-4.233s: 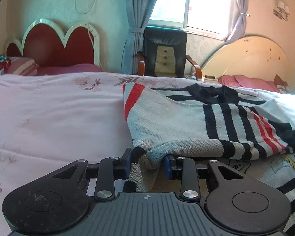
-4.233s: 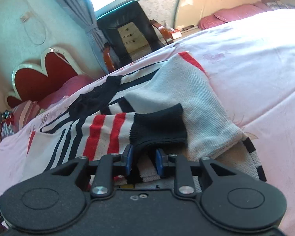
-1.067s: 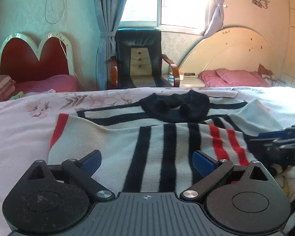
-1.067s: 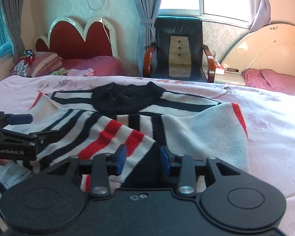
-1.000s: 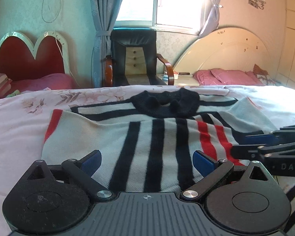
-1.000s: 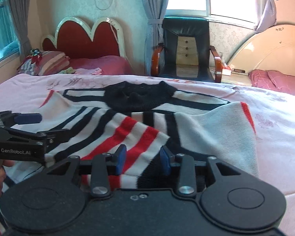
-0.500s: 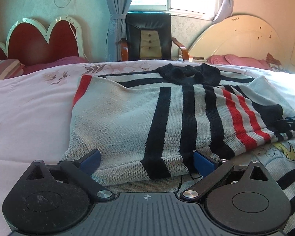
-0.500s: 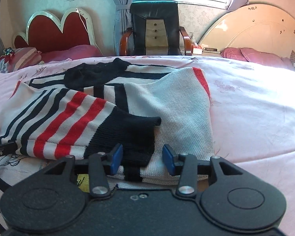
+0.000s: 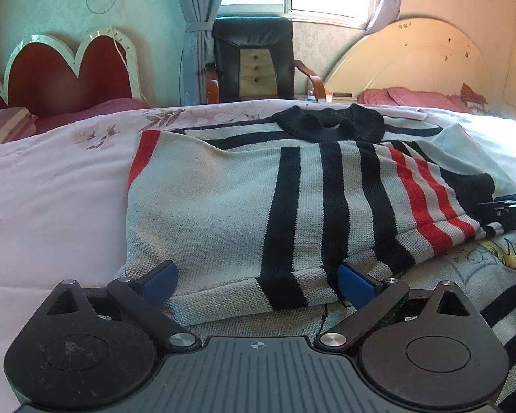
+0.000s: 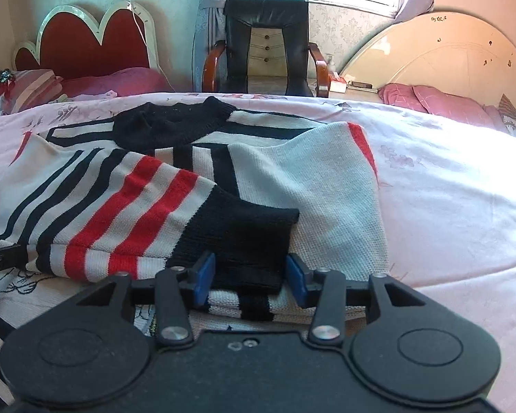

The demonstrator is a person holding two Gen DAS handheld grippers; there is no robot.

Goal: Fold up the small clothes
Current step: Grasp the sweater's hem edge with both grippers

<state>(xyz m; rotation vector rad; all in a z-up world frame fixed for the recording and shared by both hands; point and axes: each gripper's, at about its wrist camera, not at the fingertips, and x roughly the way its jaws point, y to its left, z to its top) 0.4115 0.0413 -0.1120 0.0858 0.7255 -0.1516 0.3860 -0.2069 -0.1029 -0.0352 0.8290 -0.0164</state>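
Right tongs (image 10: 247, 277): jaws opening, blue pads either side of the black cuff (image 10: 247, 237) of a folded-in sleeve, not pressing it; the cuff lies loose between them.

Left tongs (image 9: 256, 280): jaws spread wide, pads apart at the near hem of the striped sweater (image 9: 258, 199); nothing gripped, the hem only lies between them.

Striped sweater: grey knit with black and red bands, black collar (image 9: 330, 122) at the far end, spread on the pink floral bed (image 9: 51, 186). Sleeves appear laid over the body. Its near edge rests on a second garment (image 9: 464, 268), pale with a cartoon print, lying just in front.

Beyond: black chair (image 10: 266, 38), red headboard (image 10: 93, 39), cream headboard (image 10: 447, 55).

Step in hand, by judgement: release after folding the sleeve in. Next move likely calls for both tongs to take the near hem and carry it toward the collar, keeping the sleeves from slipping out.
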